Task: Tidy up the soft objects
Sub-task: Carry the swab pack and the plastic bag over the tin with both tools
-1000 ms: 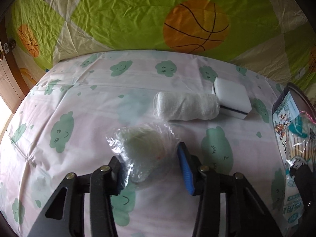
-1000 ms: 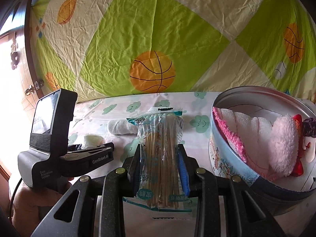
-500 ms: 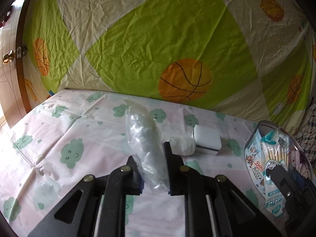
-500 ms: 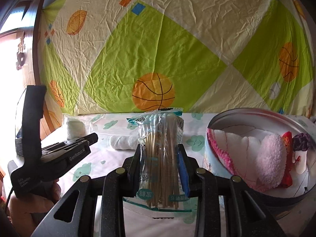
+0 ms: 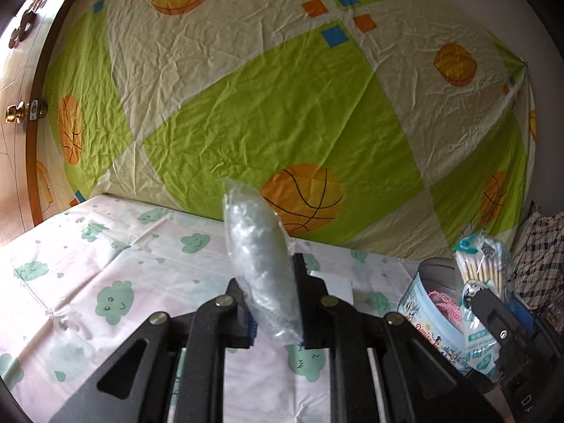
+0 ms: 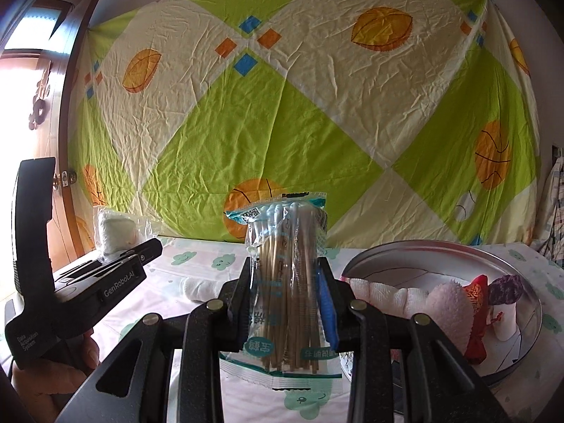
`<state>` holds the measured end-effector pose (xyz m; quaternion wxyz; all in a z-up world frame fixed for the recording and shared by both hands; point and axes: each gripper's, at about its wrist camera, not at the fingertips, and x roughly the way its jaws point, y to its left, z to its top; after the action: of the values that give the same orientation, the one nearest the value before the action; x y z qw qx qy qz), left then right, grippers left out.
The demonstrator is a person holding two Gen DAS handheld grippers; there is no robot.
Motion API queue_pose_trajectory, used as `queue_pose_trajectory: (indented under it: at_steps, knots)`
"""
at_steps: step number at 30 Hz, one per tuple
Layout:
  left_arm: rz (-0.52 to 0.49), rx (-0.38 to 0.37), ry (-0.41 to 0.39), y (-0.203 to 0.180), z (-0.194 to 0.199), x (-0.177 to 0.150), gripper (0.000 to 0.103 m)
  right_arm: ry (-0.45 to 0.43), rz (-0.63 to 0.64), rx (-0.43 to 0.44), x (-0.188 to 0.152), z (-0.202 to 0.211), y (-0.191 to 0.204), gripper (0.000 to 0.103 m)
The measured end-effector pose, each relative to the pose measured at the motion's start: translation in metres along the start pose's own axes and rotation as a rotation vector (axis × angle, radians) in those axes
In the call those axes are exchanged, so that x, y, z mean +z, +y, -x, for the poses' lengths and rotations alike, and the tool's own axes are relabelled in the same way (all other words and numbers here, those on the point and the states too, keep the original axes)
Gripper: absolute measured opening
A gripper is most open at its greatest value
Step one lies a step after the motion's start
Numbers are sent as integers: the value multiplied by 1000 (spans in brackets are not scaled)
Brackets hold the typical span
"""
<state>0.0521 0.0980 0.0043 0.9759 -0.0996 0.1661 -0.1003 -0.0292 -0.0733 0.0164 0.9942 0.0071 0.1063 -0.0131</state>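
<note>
My left gripper (image 5: 273, 303) is shut on a clear plastic bag (image 5: 259, 257) with a pale soft pad inside, held upright above the bed. The right wrist view shows that gripper (image 6: 141, 257) at the left with the bag (image 6: 116, 234) sticking out of it. My right gripper (image 6: 287, 292) is shut on a packet of cotton swabs (image 6: 287, 275), also lifted; it appears at the right of the left wrist view (image 5: 493, 299) with the packet (image 5: 483, 264). A round tin (image 6: 440, 246) to its right holds rolled white cloths, a pink puff and small red and purple items.
A rolled white towel (image 6: 201, 287) and a white sponge (image 5: 338, 287) lie on the cloud-print sheet (image 5: 116, 282). A green and cream sheet with basketballs (image 5: 282, 105) hangs behind. A wooden door (image 5: 17, 105) is at the left, checked cloth (image 5: 539, 257) at the right.
The left gripper closed on the bag and lifted it off the sheet, tilting upward. The right gripper rose a little with the swab packet still in it.
</note>
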Motion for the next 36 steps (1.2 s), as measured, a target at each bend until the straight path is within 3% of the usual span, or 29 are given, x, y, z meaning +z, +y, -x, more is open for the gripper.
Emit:
queue_pose_trajectory:
  at_steps: [9,19,36]
  knots:
    - [-65,112,6,-18,-1,-9,15,-28,9,-22,2,6,-13,35]
    - [-113,173,-17,-38,7,-15,15,-61,34,-70,2,17,-38,35]
    - [-126,100,-13,-93,14,-21,15,-88,-9,-165,6,30,-107,35]
